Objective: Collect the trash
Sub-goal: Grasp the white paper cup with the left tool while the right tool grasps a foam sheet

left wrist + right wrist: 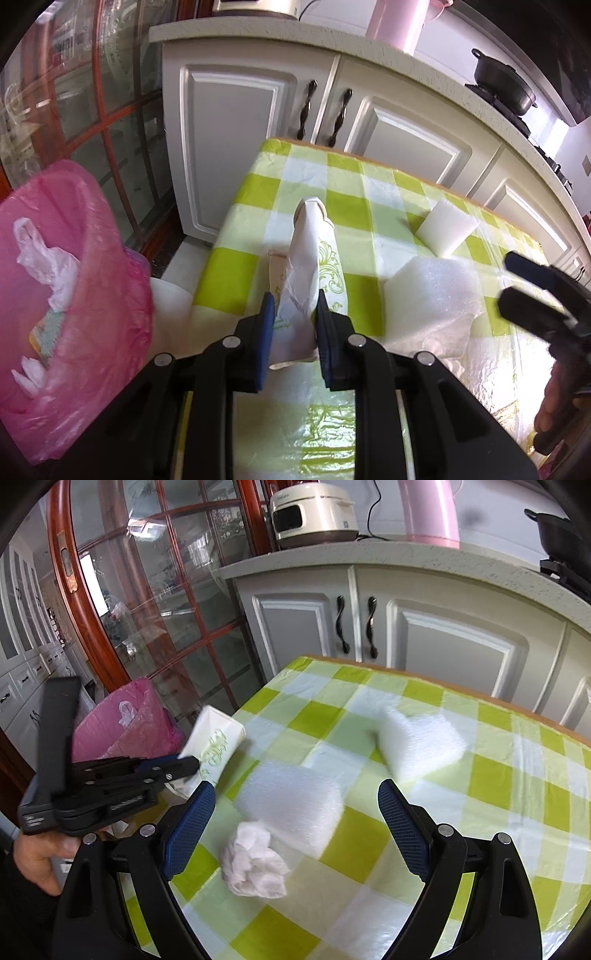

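Observation:
A squashed white paper cup (314,258) with a green pattern is pinched between the blue pads of my left gripper (293,314), just above the left part of the green checked table (343,206). From the right wrist view, that cup (214,738) sticks up out of the left gripper (186,766) beside the table's left edge. My right gripper (297,790) stands open over the cloth, and nothing is between its fingers. A crumpled white tissue (255,864) lies just below it, and a white foam sheet (295,797) lies under the fingertips. The right gripper (511,280) also shows at the right edge of the left wrist view.
A bin lined with a pink bag (74,277) stands left of the table and holds white plastic and paper scraps. A foam block (447,229) and a foam sheet (432,291) lie on the cloth. White cabinets (236,147) stand behind, and a glass door (147,609) is on the left.

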Action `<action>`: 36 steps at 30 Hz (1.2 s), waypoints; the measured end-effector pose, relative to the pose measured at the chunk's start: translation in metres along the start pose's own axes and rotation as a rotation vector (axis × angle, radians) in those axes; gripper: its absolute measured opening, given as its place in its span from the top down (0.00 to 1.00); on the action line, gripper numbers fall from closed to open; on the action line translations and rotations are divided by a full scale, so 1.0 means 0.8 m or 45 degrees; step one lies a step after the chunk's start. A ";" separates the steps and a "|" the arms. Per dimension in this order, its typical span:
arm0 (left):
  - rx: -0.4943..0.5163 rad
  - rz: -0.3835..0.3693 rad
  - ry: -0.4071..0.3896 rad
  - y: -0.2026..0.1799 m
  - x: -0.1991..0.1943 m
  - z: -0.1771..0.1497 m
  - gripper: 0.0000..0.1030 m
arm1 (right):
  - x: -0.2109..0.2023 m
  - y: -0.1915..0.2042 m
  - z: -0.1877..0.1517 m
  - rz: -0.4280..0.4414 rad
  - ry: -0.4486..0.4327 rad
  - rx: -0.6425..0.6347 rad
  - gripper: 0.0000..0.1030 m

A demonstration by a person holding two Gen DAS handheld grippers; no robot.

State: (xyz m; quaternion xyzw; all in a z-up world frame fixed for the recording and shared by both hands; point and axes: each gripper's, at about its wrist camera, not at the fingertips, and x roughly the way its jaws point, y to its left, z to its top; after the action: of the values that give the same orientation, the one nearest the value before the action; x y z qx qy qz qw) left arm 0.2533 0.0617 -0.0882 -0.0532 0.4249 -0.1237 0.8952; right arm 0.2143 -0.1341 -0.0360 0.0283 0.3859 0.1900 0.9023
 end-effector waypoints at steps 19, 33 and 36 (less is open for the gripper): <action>-0.022 0.008 -0.171 0.027 -0.095 0.014 0.80 | 0.050 0.020 0.006 -0.094 0.116 -0.033 0.37; -0.066 0.091 -0.294 0.069 -0.165 0.018 0.80 | -0.008 0.035 0.048 -0.090 -0.053 -0.055 0.37; -0.089 0.126 -0.326 0.085 -0.185 0.018 0.80 | -0.016 0.054 0.062 -0.063 -0.084 -0.083 0.37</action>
State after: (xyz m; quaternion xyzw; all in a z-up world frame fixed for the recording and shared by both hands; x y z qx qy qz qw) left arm 0.1866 0.1668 0.0181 -0.0788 0.3135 -0.0568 0.9446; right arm 0.2278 -0.0943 0.0163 -0.0043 0.3500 0.1791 0.9195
